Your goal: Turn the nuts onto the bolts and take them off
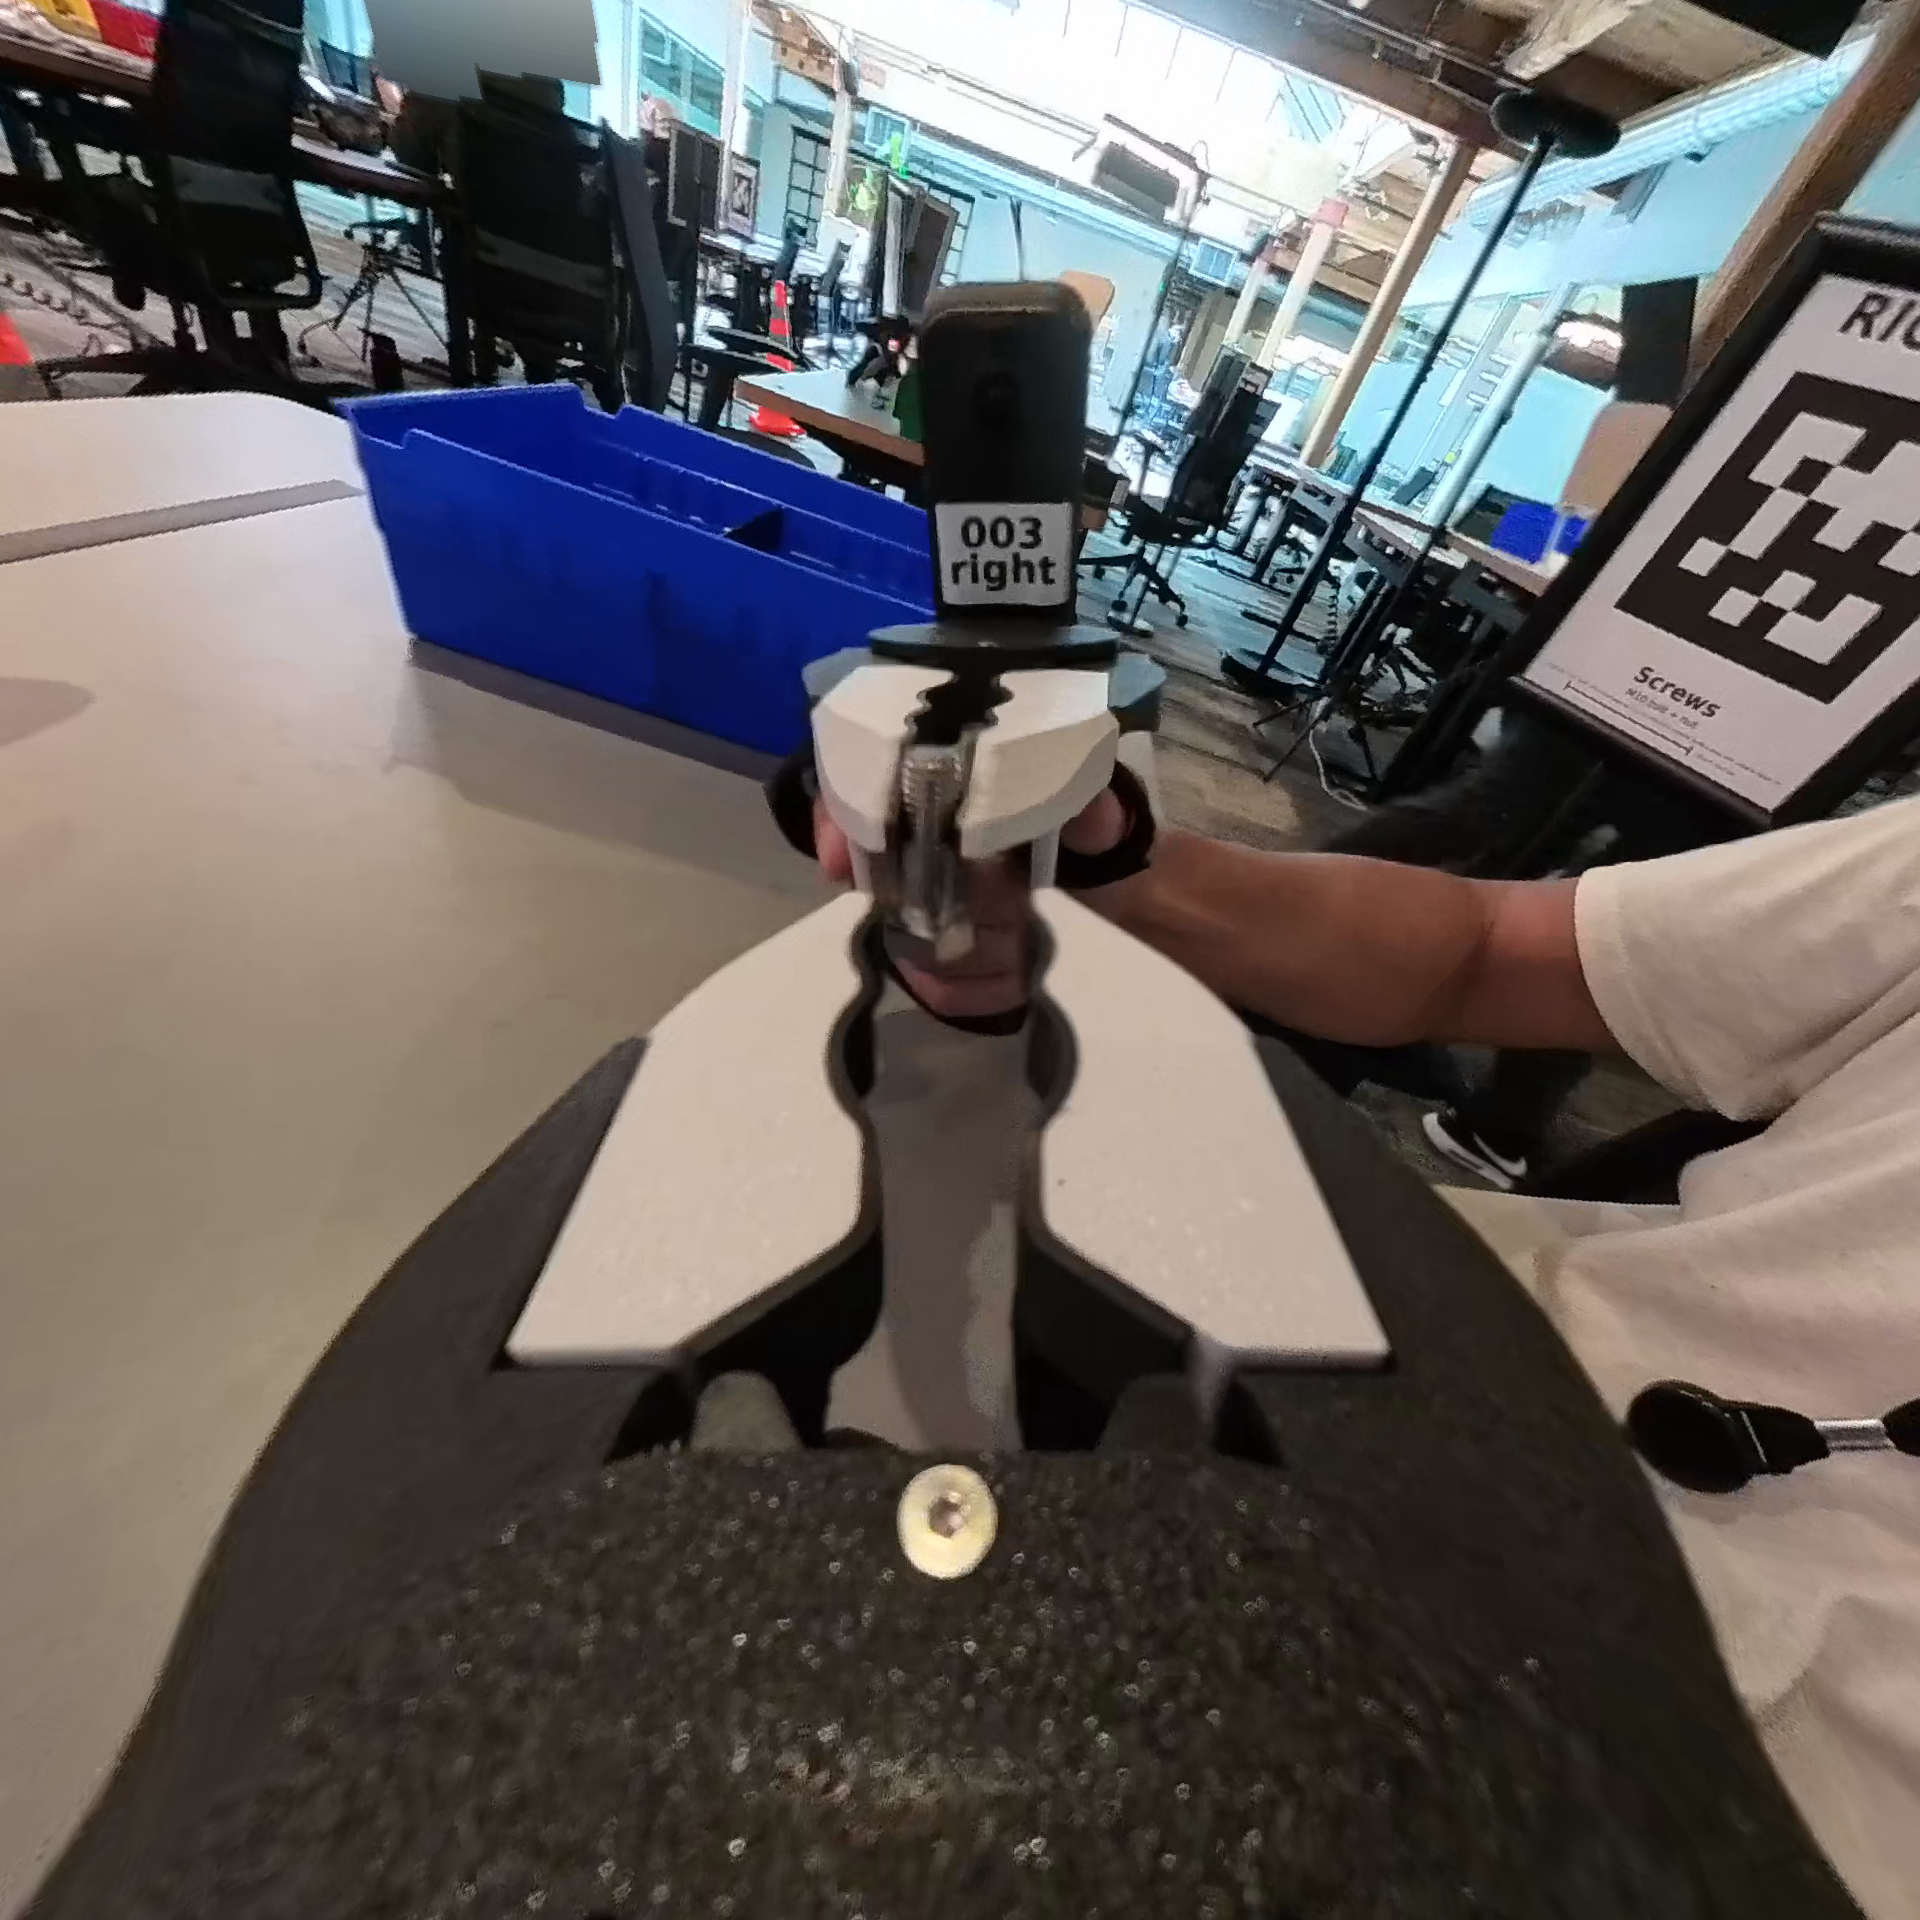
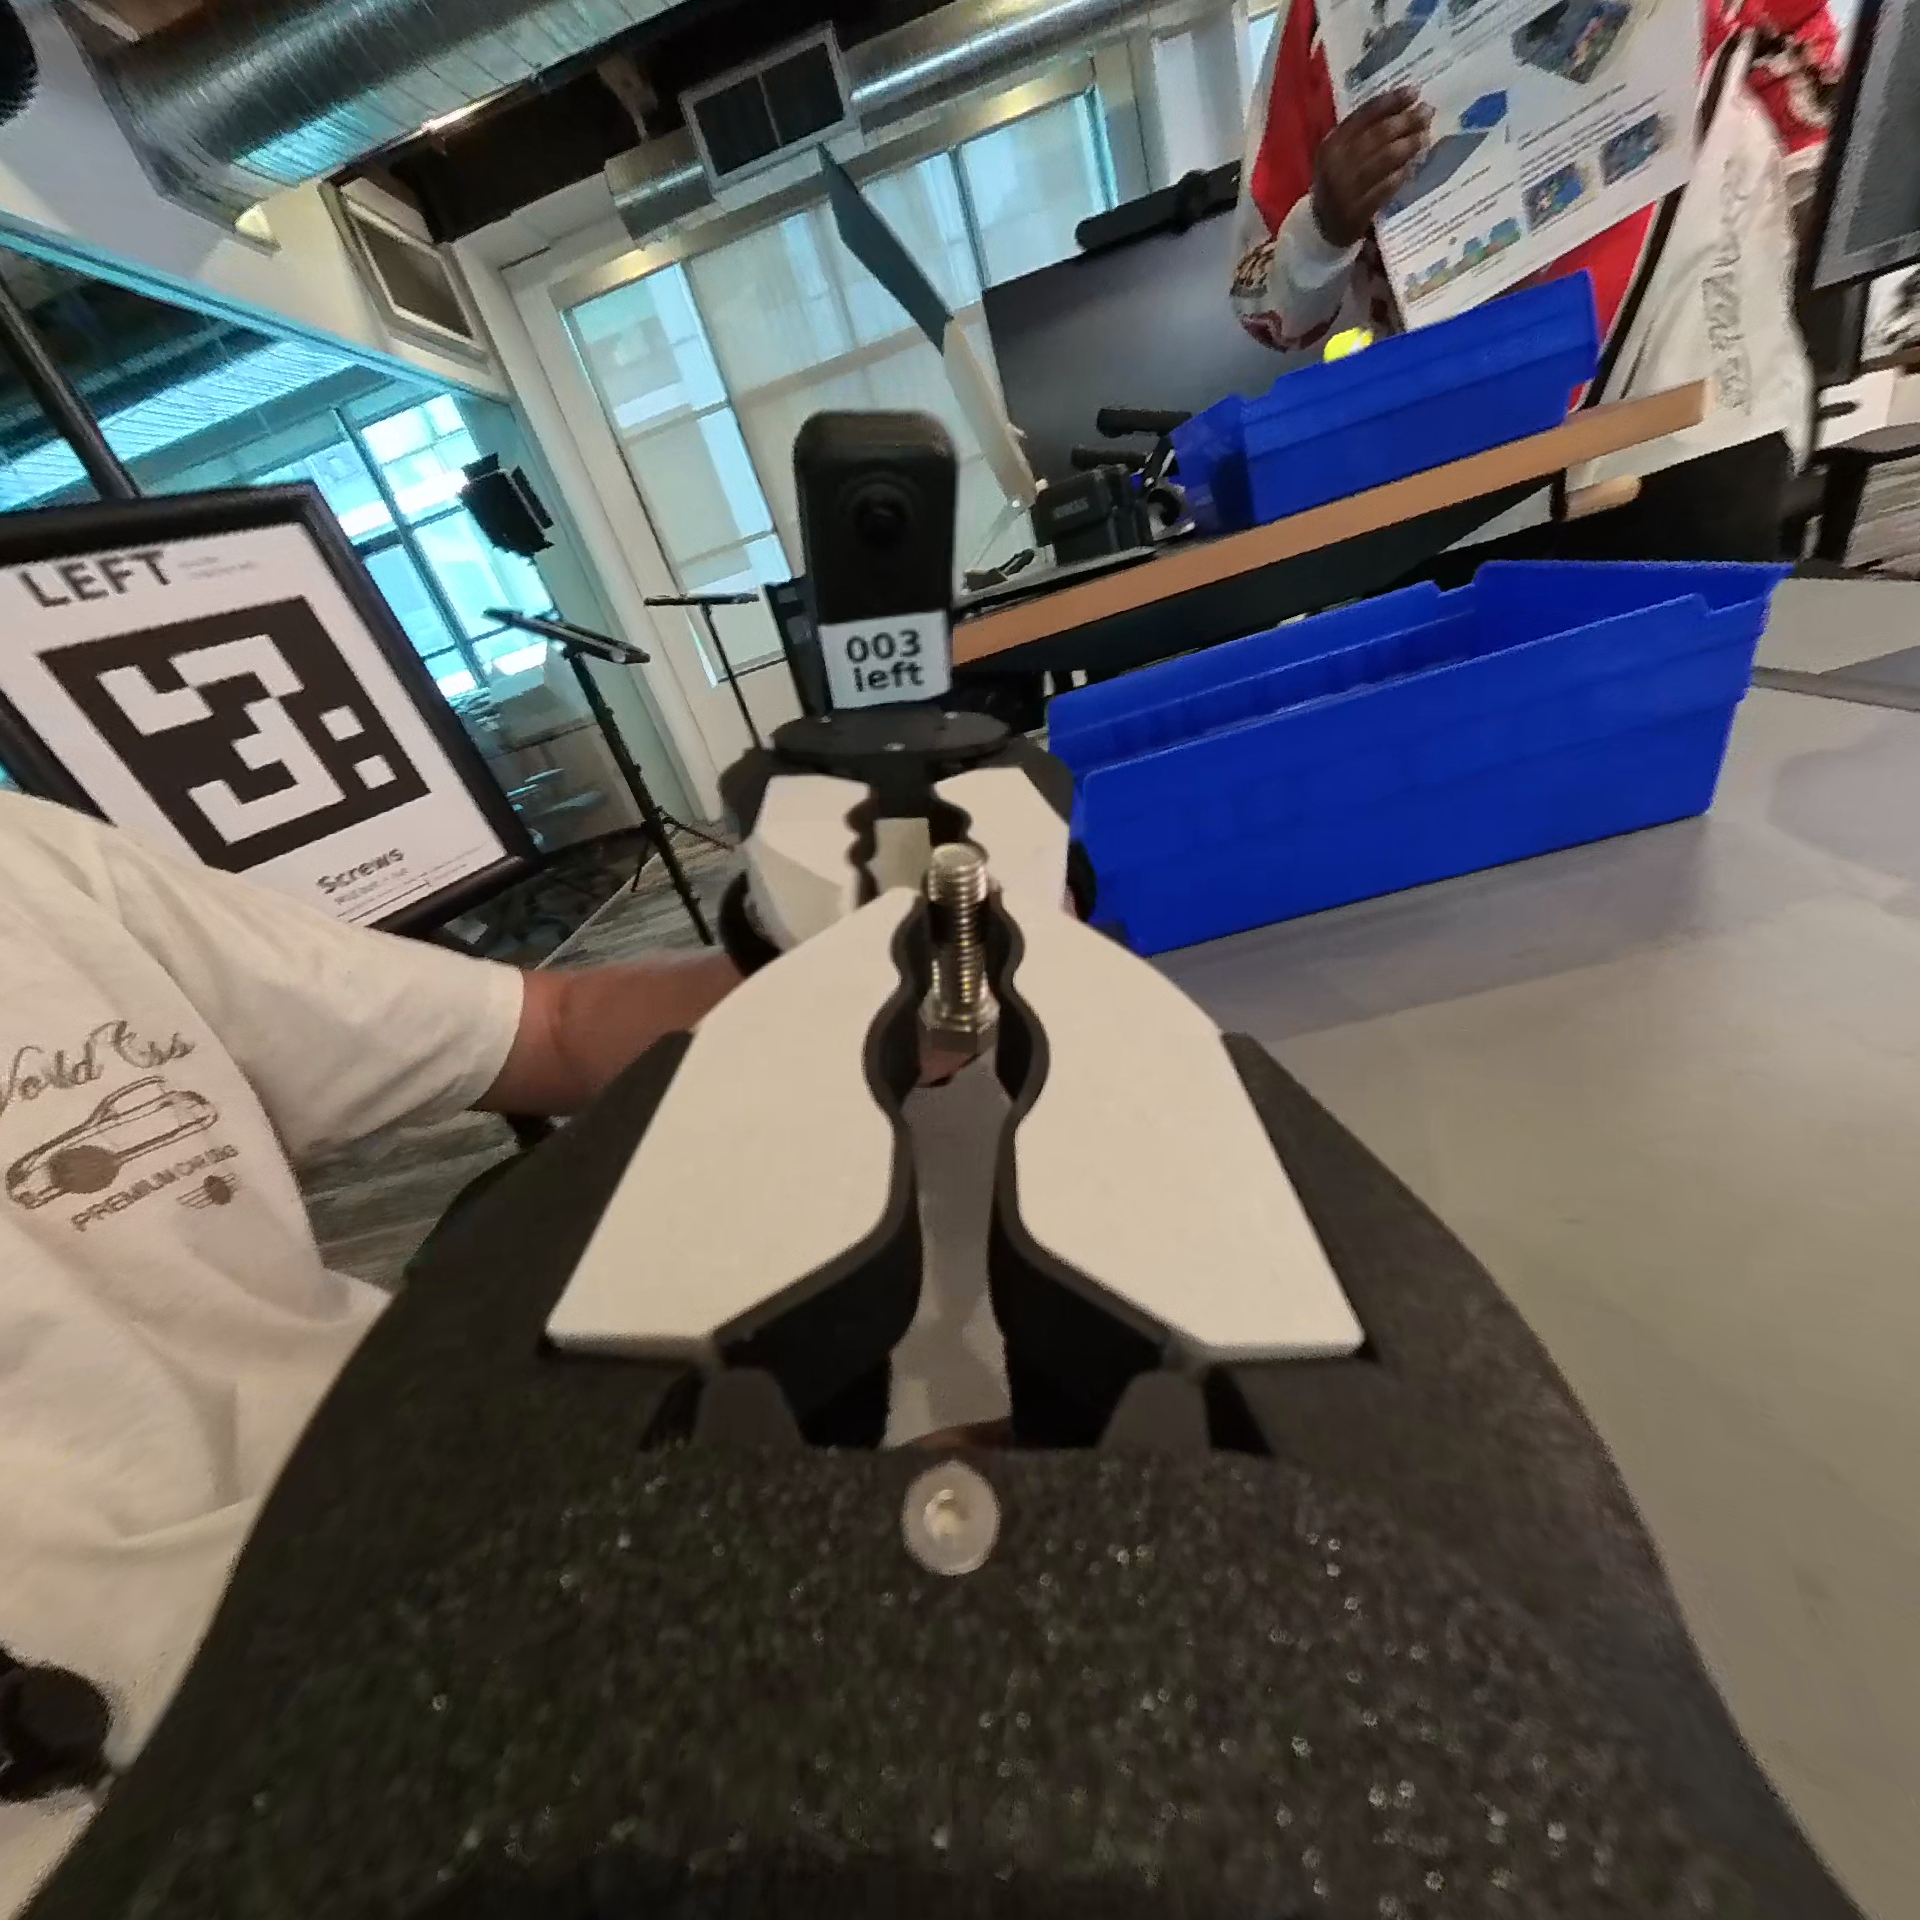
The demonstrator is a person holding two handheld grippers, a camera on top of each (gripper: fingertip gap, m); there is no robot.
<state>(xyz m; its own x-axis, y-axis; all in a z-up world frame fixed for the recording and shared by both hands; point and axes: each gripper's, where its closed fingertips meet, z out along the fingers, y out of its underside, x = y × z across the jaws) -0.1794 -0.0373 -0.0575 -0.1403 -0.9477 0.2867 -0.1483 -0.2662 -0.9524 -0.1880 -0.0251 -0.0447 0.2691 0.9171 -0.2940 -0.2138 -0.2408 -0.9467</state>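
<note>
My right gripper (image 2: 958, 914) is shut on a steel bolt (image 2: 958, 966), held upright in a notch of its fingers. The threaded end points up and a hex piece sits at the bottom; I cannot tell whether that is the head or a nut. My left gripper (image 1: 951, 930) faces it tip to tip with its jaws a little apart and nothing between the pads. The bolt (image 1: 932, 831) and the right gripper (image 1: 940, 790) stand just beyond my left tips. The left gripper (image 2: 899, 831) shows behind the bolt in the right wrist view.
A blue bin (image 1: 540, 551) stands on the grey table (image 1: 260, 935) behind the grippers; it also shows in the right wrist view (image 2: 1403, 748). Framed marker signs (image 1: 1766, 540) (image 2: 208, 707) stand at the sides. A person in a white shirt (image 1: 1714, 987) holds the grippers. Left and right tips are no more than a few centimetres apart.
</note>
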